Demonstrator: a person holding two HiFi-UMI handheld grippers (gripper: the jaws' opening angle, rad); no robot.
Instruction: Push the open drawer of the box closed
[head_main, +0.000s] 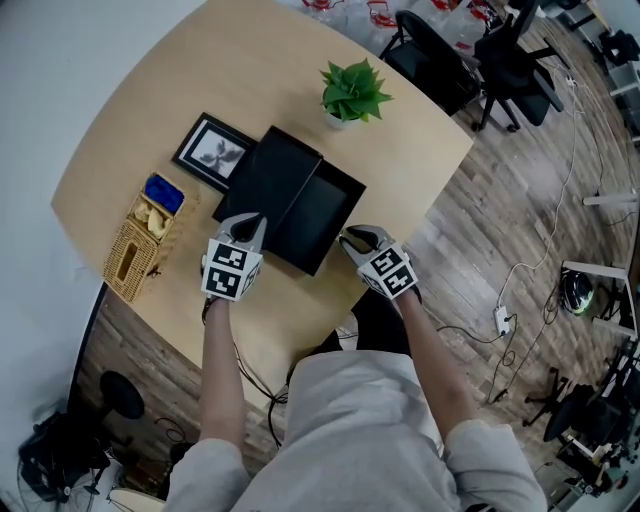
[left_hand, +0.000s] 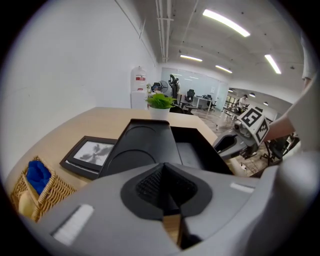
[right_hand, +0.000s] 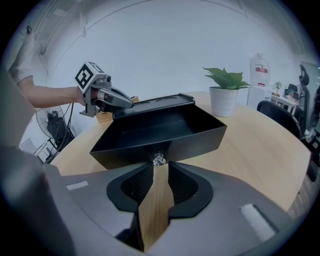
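Observation:
A black box (head_main: 268, 168) lies on the round wooden table (head_main: 140, 110), with its drawer (head_main: 322, 215) pulled out toward me. The drawer (right_hand: 160, 127) is empty, and a small clear knob (right_hand: 159, 160) sticks out of its front wall. My right gripper (right_hand: 159, 169) is open by a narrow gap, with the knob just ahead of its tips. In the head view the right gripper (head_main: 356, 240) is at the drawer's near right corner. My left gripper (head_main: 248, 228) is shut and sits at the box's near left corner, with the box top (left_hand: 142, 145) right ahead of it.
A framed picture (head_main: 212, 151) lies left of the box. A wicker basket (head_main: 140, 245) holding a blue item (head_main: 163, 192) stands at the table's left edge. A potted plant (head_main: 352, 92) stands behind the box. Office chairs (head_main: 440, 55) and floor cables (head_main: 520, 280) lie beyond the table.

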